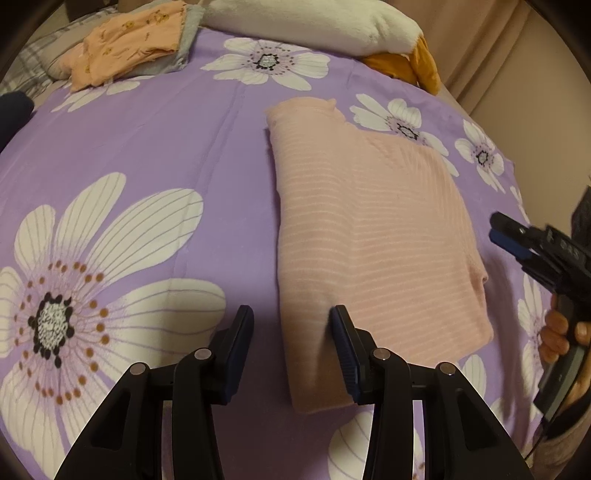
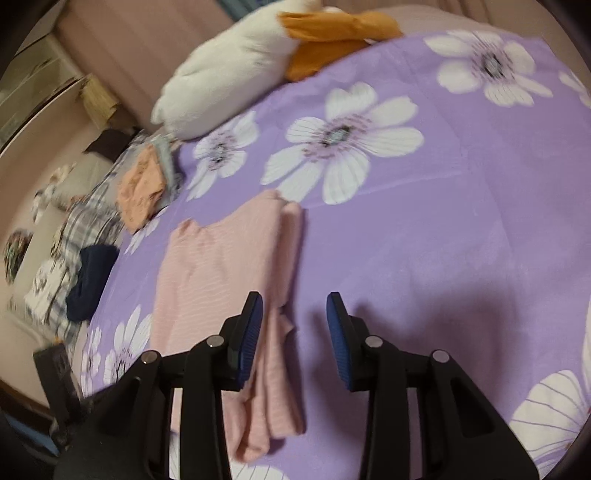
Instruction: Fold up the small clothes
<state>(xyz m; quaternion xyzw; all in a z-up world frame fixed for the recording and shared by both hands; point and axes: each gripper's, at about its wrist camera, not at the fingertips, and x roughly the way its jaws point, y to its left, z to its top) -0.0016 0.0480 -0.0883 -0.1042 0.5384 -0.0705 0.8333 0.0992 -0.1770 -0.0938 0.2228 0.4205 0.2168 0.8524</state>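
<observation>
A pink striped garment (image 1: 373,240) lies folded in a long strip on the purple flowered bedspread (image 1: 166,147). My left gripper (image 1: 291,321) is open and empty, its right finger over the garment's near left edge. My right gripper (image 2: 295,310) is open and empty, above the garment's right edge (image 2: 221,266), left finger over the cloth. In the left wrist view the right gripper (image 1: 496,227) shows at the far right, held in a hand, off the garment's right side.
An orange printed garment on grey cloth (image 1: 129,40) lies at the far left. A white plush toy with orange parts (image 1: 314,22) lies at the bed's far edge. A dark blue garment (image 2: 92,280) and plaid bedding (image 2: 81,221) lie at the left side.
</observation>
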